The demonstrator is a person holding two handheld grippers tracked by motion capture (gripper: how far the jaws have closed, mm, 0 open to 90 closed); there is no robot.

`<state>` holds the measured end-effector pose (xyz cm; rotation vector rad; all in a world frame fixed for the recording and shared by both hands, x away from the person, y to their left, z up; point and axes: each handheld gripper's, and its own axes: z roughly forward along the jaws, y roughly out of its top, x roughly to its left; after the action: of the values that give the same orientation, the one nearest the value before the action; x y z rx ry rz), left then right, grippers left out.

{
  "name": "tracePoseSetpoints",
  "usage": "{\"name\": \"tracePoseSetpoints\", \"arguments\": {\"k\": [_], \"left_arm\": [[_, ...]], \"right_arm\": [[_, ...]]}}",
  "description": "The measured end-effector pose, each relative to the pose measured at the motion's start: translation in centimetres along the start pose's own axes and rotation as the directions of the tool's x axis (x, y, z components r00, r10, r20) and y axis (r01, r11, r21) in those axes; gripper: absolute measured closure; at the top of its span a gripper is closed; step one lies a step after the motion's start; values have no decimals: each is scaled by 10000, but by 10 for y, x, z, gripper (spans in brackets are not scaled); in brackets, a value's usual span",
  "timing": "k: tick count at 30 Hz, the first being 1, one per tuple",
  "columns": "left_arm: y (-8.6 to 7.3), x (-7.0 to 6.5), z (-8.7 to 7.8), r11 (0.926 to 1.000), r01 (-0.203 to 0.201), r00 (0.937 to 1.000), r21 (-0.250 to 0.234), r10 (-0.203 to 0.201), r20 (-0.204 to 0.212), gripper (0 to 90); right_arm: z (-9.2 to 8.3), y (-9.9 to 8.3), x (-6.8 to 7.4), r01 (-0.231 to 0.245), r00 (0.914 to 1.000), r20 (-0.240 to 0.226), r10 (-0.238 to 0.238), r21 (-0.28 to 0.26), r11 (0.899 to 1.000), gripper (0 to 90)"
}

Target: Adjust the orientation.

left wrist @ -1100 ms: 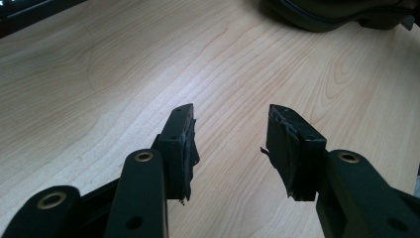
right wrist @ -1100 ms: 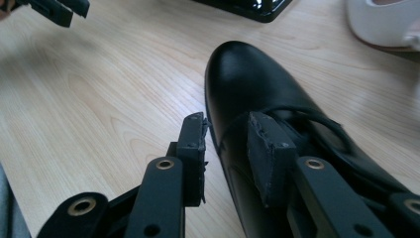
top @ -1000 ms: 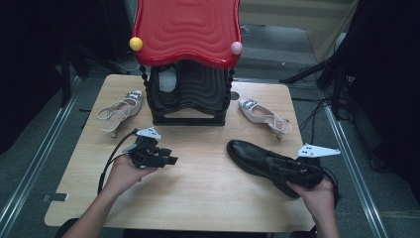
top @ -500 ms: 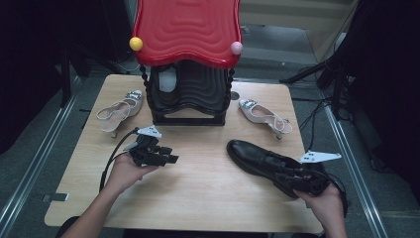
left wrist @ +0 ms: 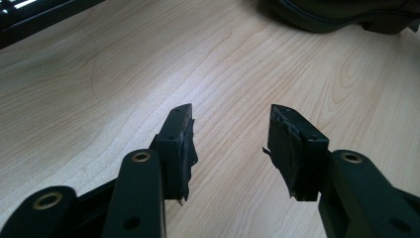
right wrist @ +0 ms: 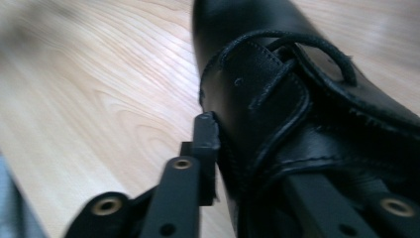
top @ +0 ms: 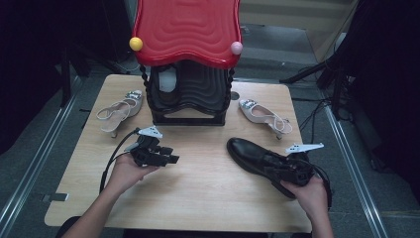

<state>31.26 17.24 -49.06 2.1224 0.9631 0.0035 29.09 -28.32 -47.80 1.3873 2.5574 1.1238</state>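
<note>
Hovering over bare wood at the left of the pale wooden table (top: 208, 193), my left gripper (top: 168, 157) is idling with its jaws standing apart and nothing between its worn pads (left wrist: 185, 144). I am keeping it well clear of the work. Moving right, the black lace-up leather shoe (top: 252, 153) is lying on its sole at the table's right side, toe pointing up and to the left. I am judging it fairly heavy, stiff in the sole but yielding at the laced upper, with polished leather that could slip. The collar and lacing look to me like the best hold. My right gripper (top: 285, 167) is working there: its jaws have just been closing, one finger (right wrist: 205, 144) pressing the shoe's outer side, the other tucked inside the opening.
</note>
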Motion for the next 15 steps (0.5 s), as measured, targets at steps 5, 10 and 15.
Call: {"name": "tracePoseSetpoints", "arguments": {"k": [5,10,15], "left_arm": [[1,-1,-4,9988,-92,9999,-475,96,88,666],[0,2,-6,9991,21,9999,-422,-16,112,703],[0,-1,-6,9997,-140,9997,-207,136,-194,844]], "right_arm": [[-1,3,4,-118,9999,112,119,-93,9999,828],[-1,8,16,61,9999,-107,-62,-138,9999,826],[10,24,31,325,9988,-370,-331,-187,9993,826]]}}
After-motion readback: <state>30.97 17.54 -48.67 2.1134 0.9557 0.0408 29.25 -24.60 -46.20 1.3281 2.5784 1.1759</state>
